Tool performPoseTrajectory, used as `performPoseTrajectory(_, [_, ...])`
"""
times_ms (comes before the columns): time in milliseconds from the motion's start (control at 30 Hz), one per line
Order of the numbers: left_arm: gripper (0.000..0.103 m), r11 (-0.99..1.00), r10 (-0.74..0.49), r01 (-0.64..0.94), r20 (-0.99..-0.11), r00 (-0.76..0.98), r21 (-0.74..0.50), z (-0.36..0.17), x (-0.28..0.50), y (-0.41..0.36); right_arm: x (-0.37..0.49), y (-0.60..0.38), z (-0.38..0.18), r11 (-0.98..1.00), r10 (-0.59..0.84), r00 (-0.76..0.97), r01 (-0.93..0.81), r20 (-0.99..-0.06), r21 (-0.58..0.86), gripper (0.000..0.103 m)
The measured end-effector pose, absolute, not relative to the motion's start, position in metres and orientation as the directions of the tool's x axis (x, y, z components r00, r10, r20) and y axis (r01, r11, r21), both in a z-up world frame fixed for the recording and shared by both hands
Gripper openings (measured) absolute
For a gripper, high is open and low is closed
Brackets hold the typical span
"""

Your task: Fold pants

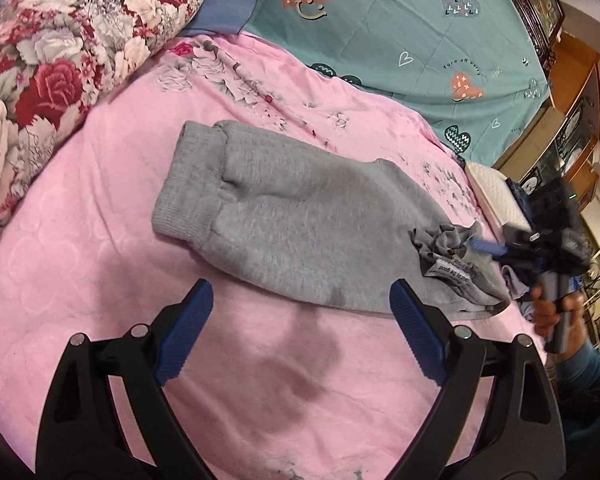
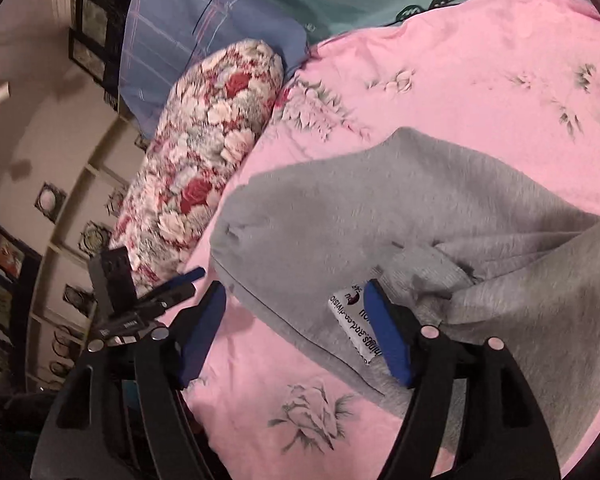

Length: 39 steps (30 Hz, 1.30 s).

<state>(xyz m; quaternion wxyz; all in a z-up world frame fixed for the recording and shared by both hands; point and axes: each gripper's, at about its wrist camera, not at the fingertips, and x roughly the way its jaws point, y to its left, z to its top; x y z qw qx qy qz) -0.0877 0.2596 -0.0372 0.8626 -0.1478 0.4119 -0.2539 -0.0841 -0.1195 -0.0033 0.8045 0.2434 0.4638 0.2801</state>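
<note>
Grey sweatpants [image 1: 292, 220] lie folded on the pink bedspread [image 1: 100, 280], cuffs at the far left, waistband with a white label [image 1: 452, 270] at the right. My left gripper [image 1: 300, 332] is open and empty, hovering just in front of the pants' near edge. The right gripper [image 1: 488, 246] shows at the waistband end, held by a hand. In the right wrist view my right gripper [image 2: 292, 328] is open, its right finger [image 2: 388, 336] resting by the label [image 2: 352, 320] on the grey pants [image 2: 380, 216]; nothing is clamped.
A floral rolled quilt [image 1: 60, 60] lies along the far left. A teal heart-print sheet [image 1: 400, 32] and a blue pillow [image 1: 228, 4] lie at the back. A white pillow [image 1: 496, 192] and wooden cabinets [image 1: 572, 112] are at the right. The left gripper appears in the right wrist view [image 2: 140, 300].
</note>
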Motion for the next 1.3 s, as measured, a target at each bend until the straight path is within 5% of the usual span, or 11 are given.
performPoseTrajectory(67, [0.091,0.814,-0.578,0.304,-0.639,0.507,-0.495,-0.040,-0.086,0.257,-0.074,-0.120,-0.039,0.780,0.609,0.360,-0.112,-0.707,0.616,0.073])
performPoseTrajectory(200, [0.091,0.805,-0.580,0.214,-0.659,0.480,-0.553,-0.045,-0.077,0.263,-0.077,-0.115,-0.038,0.815,0.571,0.377,-0.153,-0.729,0.559,0.071])
performPoseTrajectory(400, [0.091,0.806,-0.537,0.091,-0.660,0.525,-0.584,-0.039,-0.073,0.286,-0.094,-0.013,-0.001,0.847,0.391,0.443,-0.516,-0.807,0.127,0.072])
performPoseTrajectory(667, [0.091,0.748,-0.590,0.035,-0.641,0.490,-0.663,-0.050,-0.073,0.293,-0.099,0.080,-0.066,0.658,0.151,0.455,-0.709,-0.878,-0.254,0.064])
performPoseTrajectory(933, [0.091,0.701,-0.645,0.022,-0.620,0.446,-0.713,-0.063,-0.059,0.269,-0.085,0.076,-0.057,0.658,0.182,0.450,-0.716,-0.874,-0.232,0.020])
performPoseTrajectory(1300, [0.091,0.575,-0.654,-0.109,-0.536,0.534,-0.811,-0.086,-0.012,0.262,-0.067,0.051,-0.030,0.736,0.299,0.392,-0.675,-0.870,-0.051,0.016])
